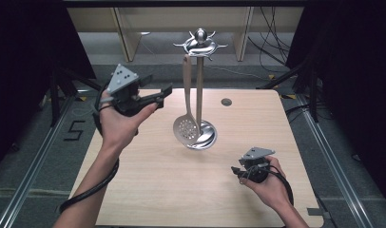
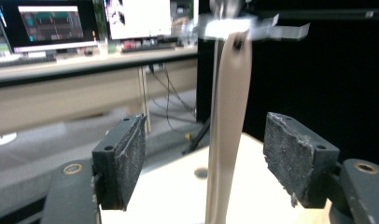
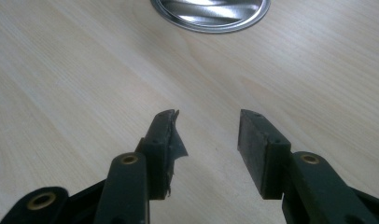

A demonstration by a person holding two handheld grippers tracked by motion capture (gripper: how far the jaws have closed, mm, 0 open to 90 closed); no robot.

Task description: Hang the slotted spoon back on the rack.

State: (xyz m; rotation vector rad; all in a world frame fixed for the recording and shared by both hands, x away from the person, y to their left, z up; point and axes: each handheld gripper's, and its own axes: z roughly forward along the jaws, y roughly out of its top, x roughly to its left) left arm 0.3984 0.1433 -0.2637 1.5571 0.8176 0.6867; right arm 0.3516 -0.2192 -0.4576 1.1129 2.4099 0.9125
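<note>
A shiny metal utensil stand (image 1: 199,43) rises from its round base (image 1: 208,138) at the middle of the wooden table (image 1: 148,185). A slotted skimmer (image 1: 186,127) hangs from one of its top hooks, bowl down near the base. My left gripper (image 1: 163,94) is held up in the air left of the stand and points toward the skimmer's handle (image 1: 187,78). In the left gripper view the blurred handle (image 2: 227,116) runs between the open pads (image 2: 124,158) without touching them. My right gripper (image 1: 236,172) rests low at the table's front right, open with nothing in it. The base's rim (image 3: 211,16) lies ahead of the right gripper (image 3: 208,119).
A small round grommet hole (image 1: 226,101) sits in the table behind and right of the stand. Black curtains stand at both sides, with cables on the floor beyond the far edge. A desk with monitors (image 2: 52,23) is in the background of the left gripper view.
</note>
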